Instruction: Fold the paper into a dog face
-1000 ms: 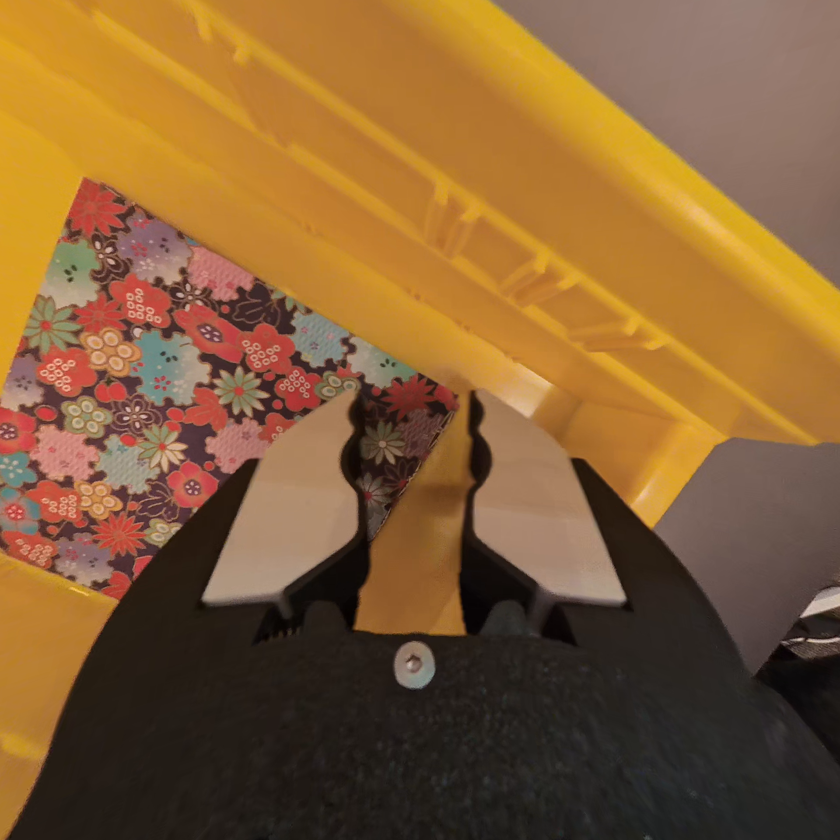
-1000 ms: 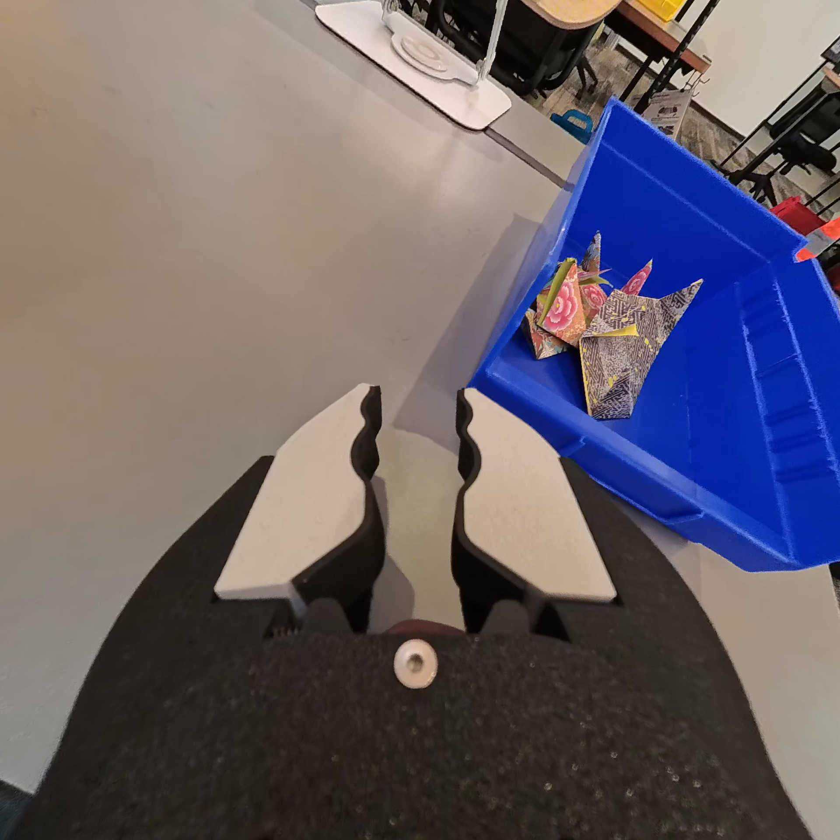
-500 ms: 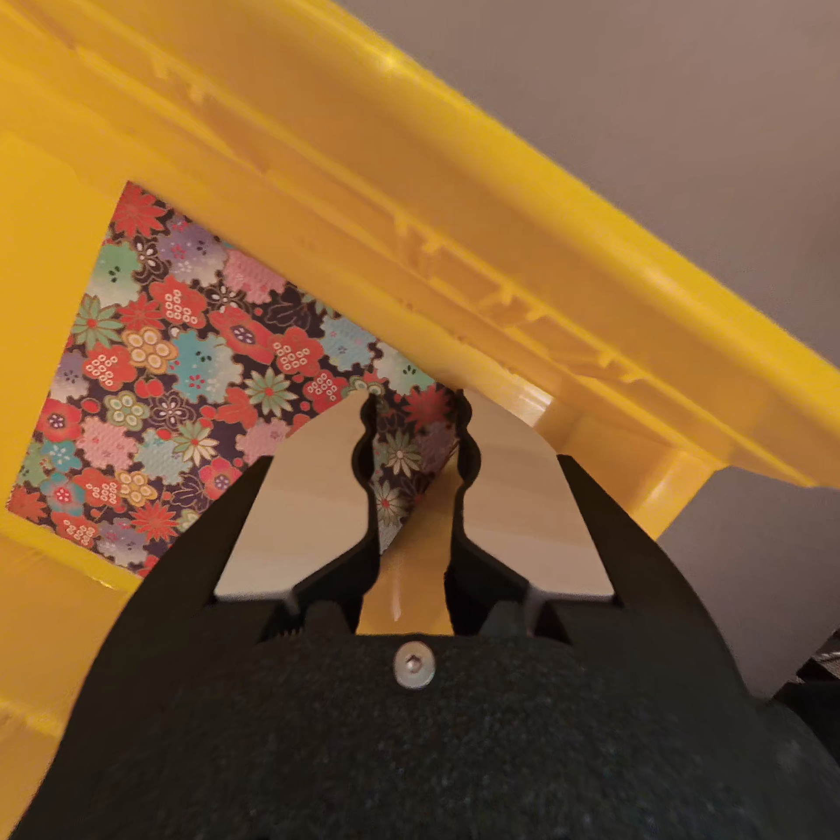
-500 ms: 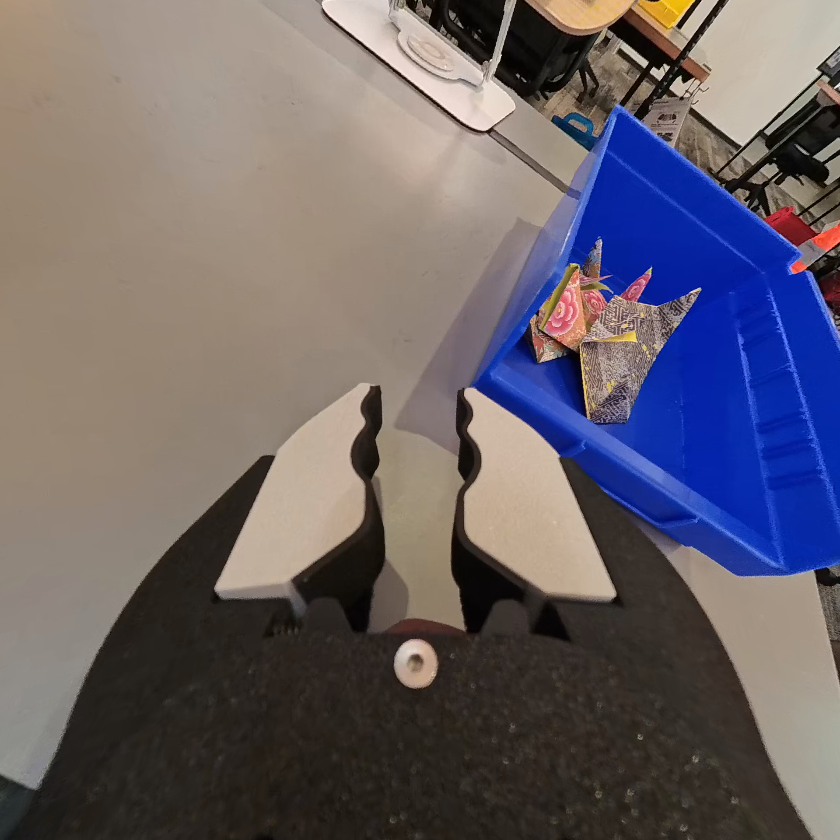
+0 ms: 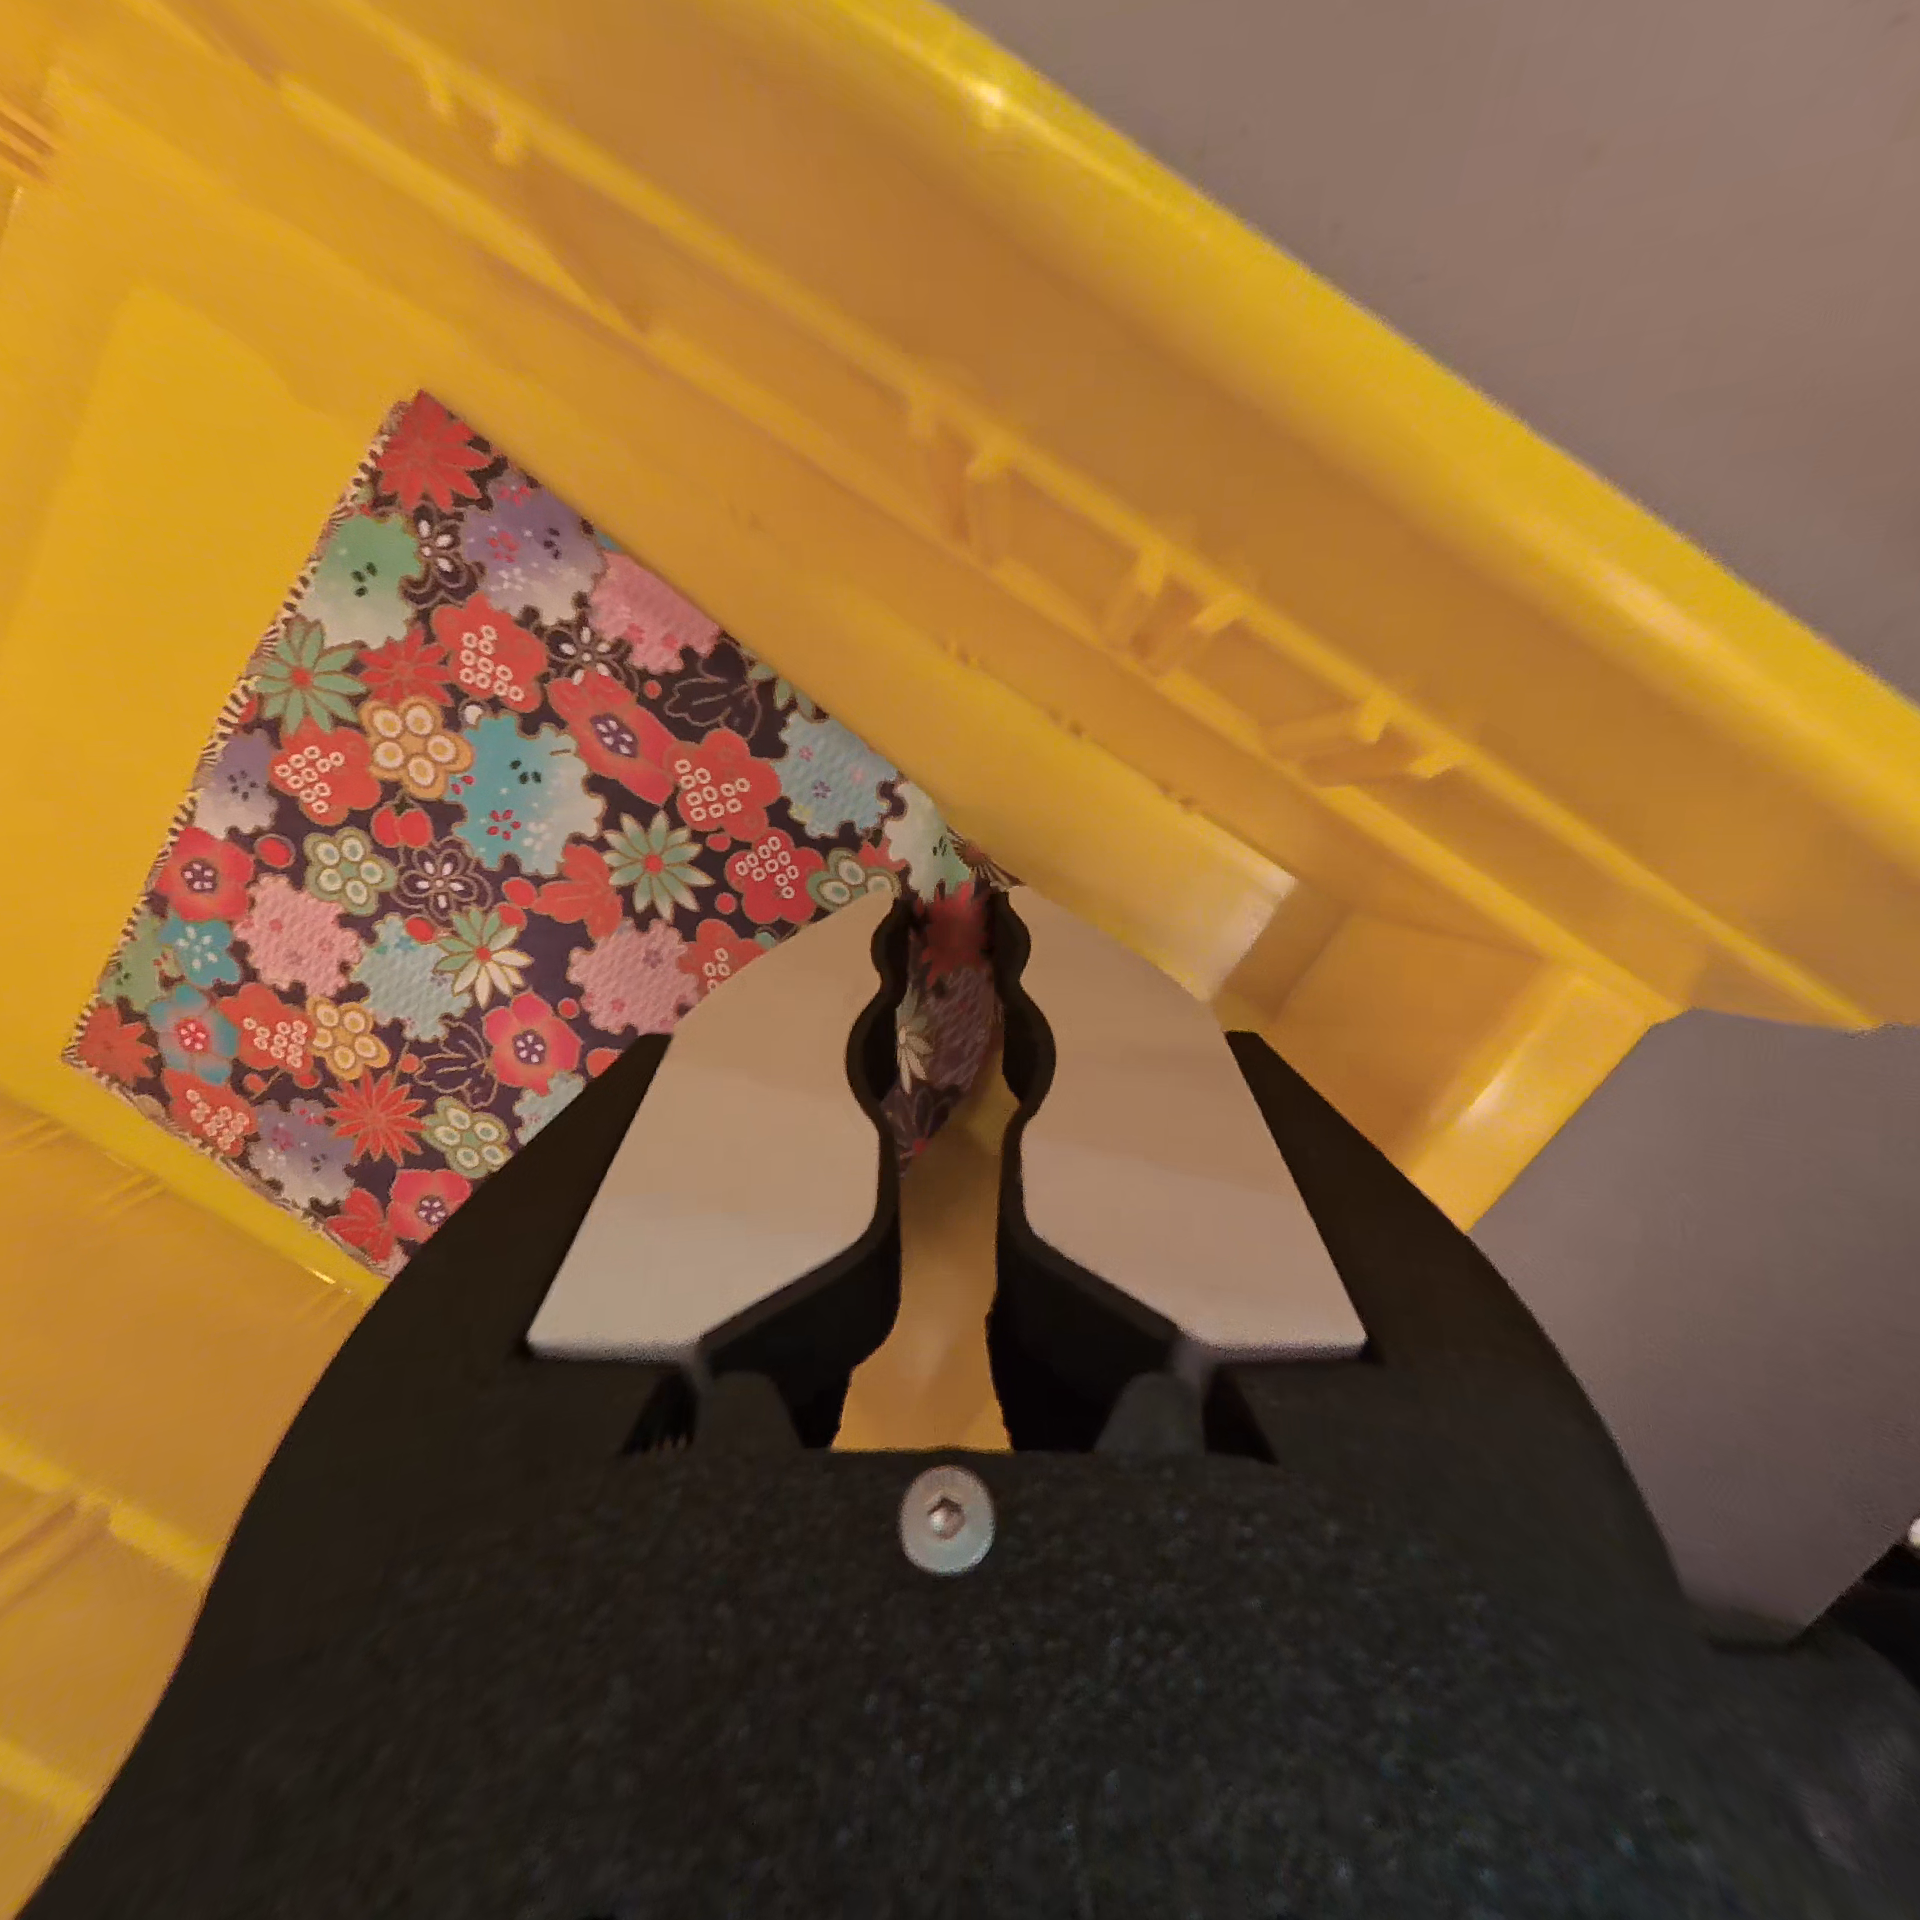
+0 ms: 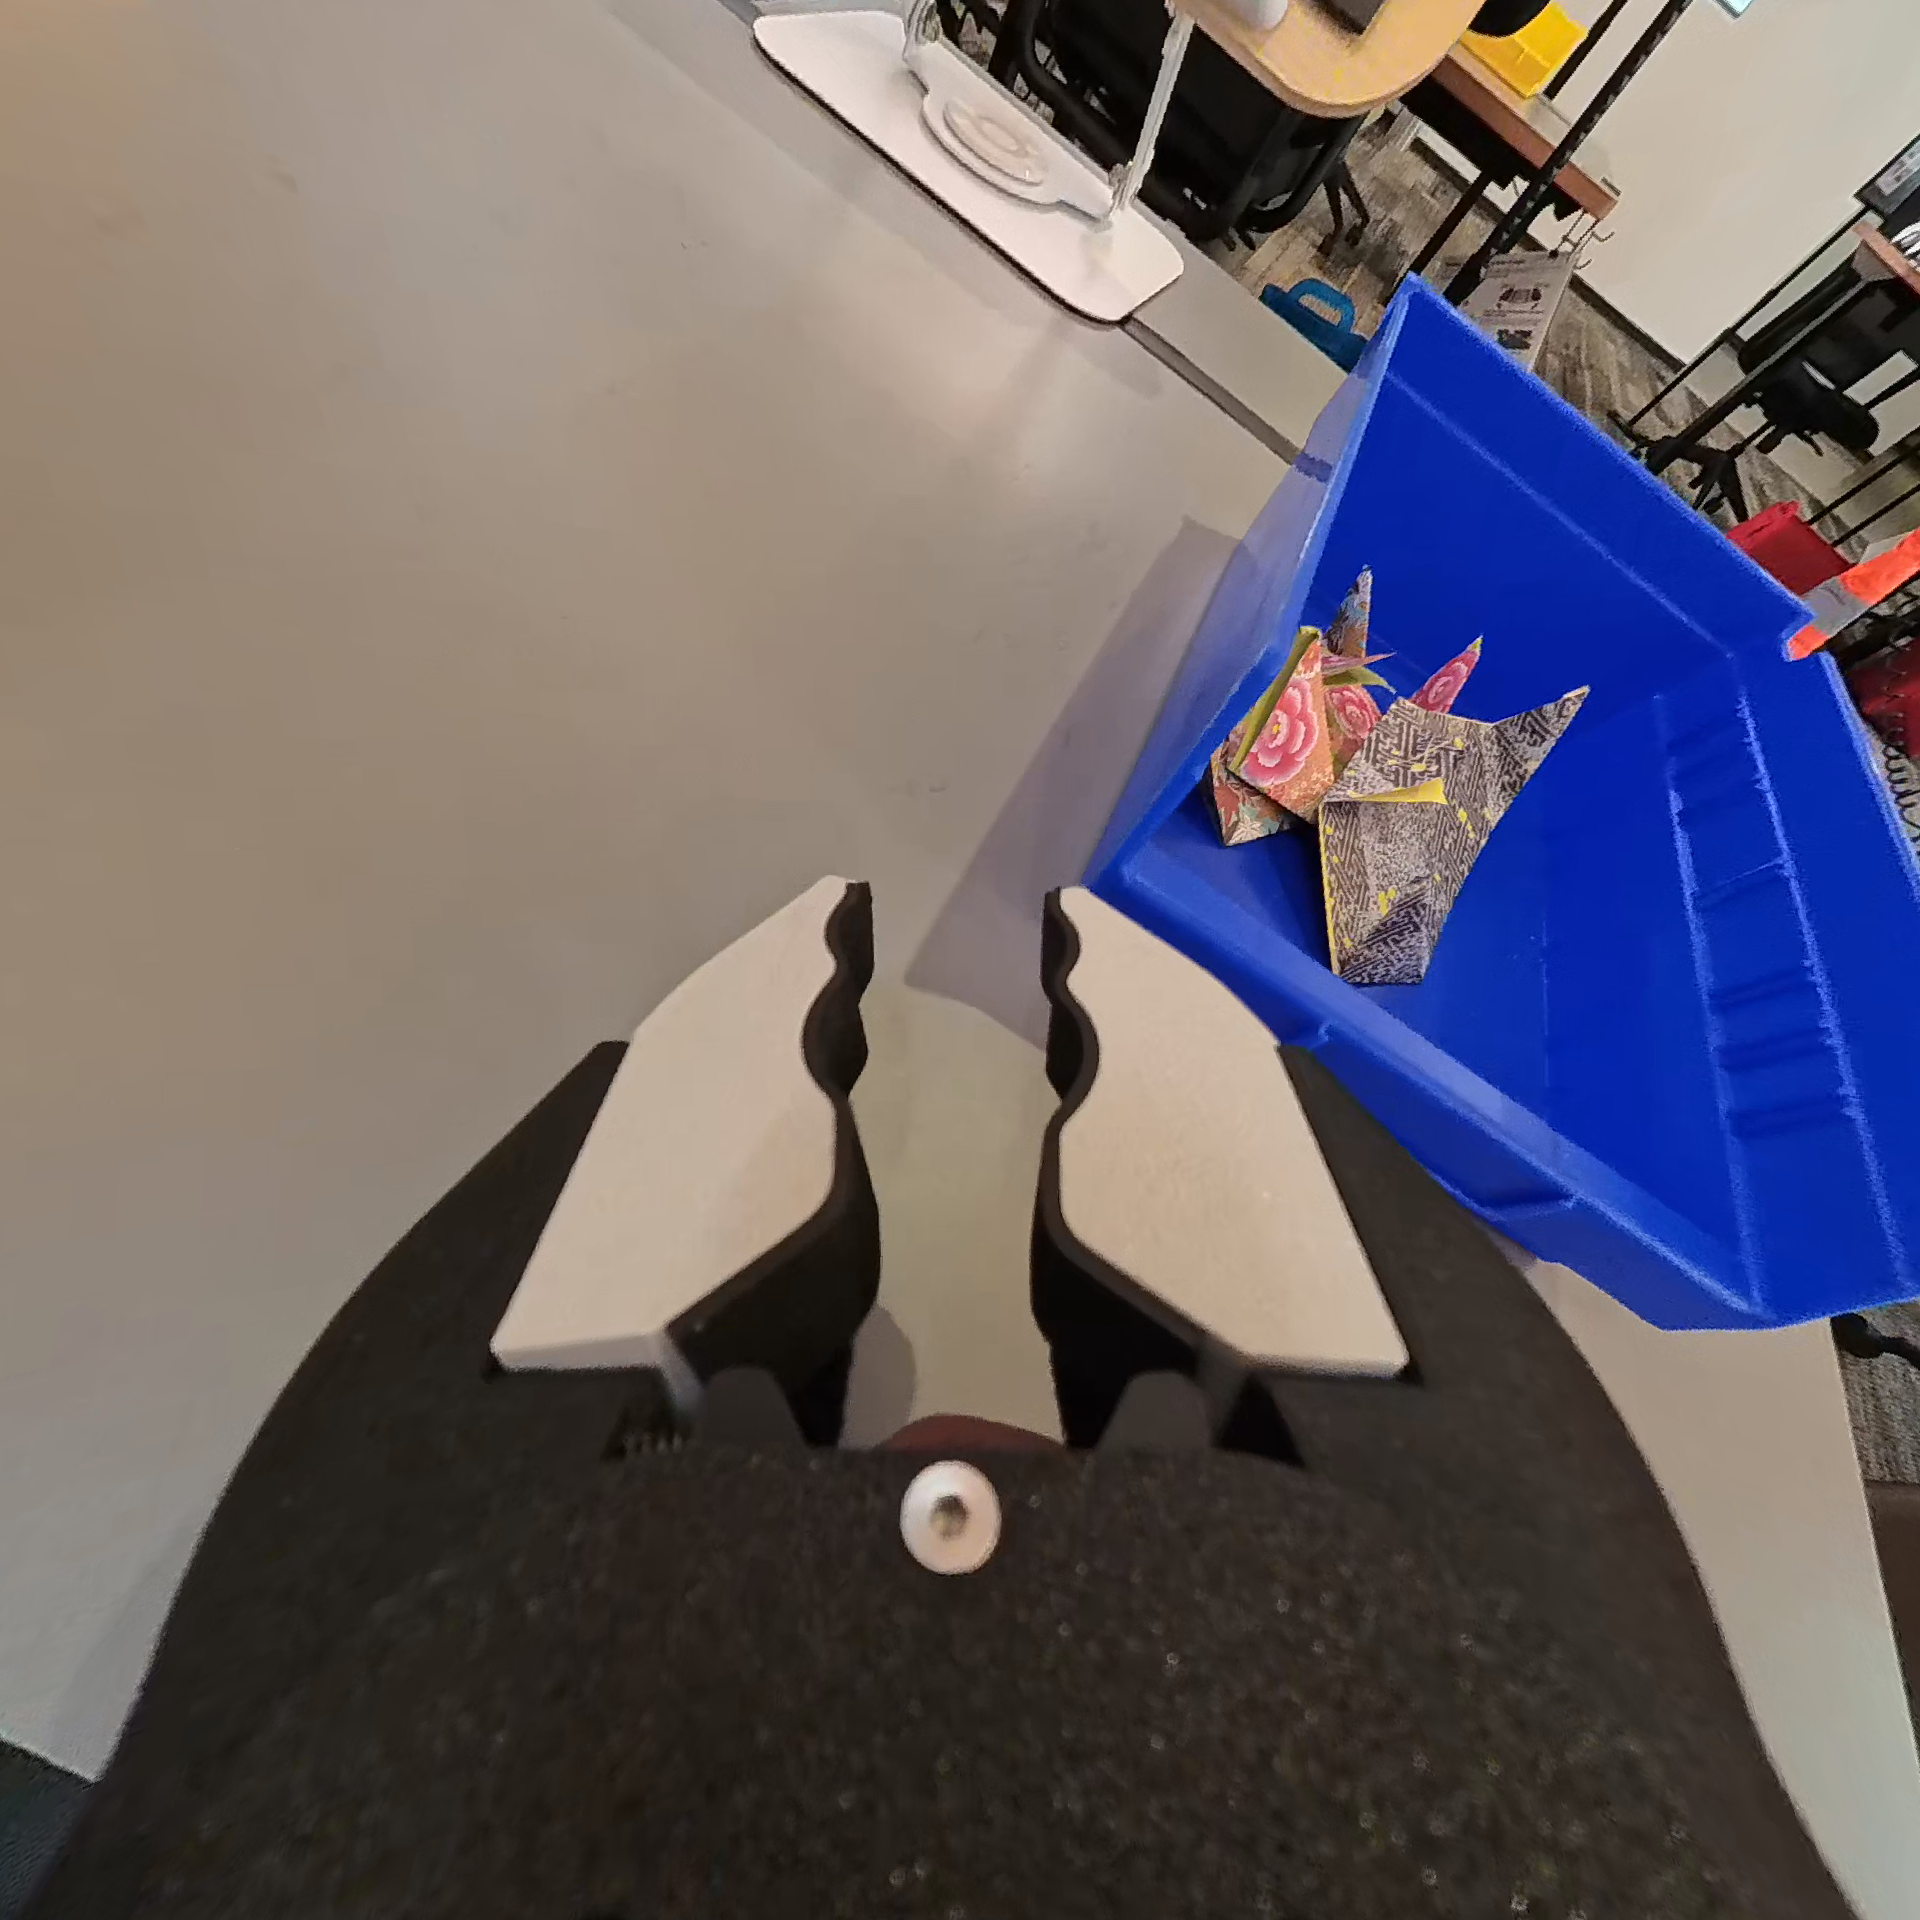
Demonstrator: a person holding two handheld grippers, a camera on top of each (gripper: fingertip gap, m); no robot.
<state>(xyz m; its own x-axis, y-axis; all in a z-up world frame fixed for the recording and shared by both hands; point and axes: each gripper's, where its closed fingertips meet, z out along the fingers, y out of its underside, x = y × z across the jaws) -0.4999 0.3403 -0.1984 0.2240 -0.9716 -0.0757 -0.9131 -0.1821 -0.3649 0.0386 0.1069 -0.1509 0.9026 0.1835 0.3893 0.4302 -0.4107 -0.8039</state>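
A square sheet of floral origami paper [image 5: 436, 831] lies flat on the floor of a yellow bin [image 5: 1039, 436]. My left gripper [image 5: 948, 935] is down in the bin at the paper's near right corner. Its jaws are narrowed to a small gap, and the corner of the paper shows in that gap. My right gripper [image 6: 956, 914] is open and empty, hovering over the grey table [image 6: 468, 520] just left of a blue bin [image 6: 1662, 935].
The blue bin holds several folded paper figures [image 6: 1392, 769] and sits at the table's right edge. A white flat stand [image 6: 987, 177] is at the table's far side. Chairs and other desks stand beyond. The yellow bin's wall rises close behind the left fingertips. Across from one pair of fingers to the other is roughly 60 cm.
The left jaws have closed steadily around the paper's corner, and the gripper has shifted slightly within the bin. The right gripper has drifted a little and stayed open.
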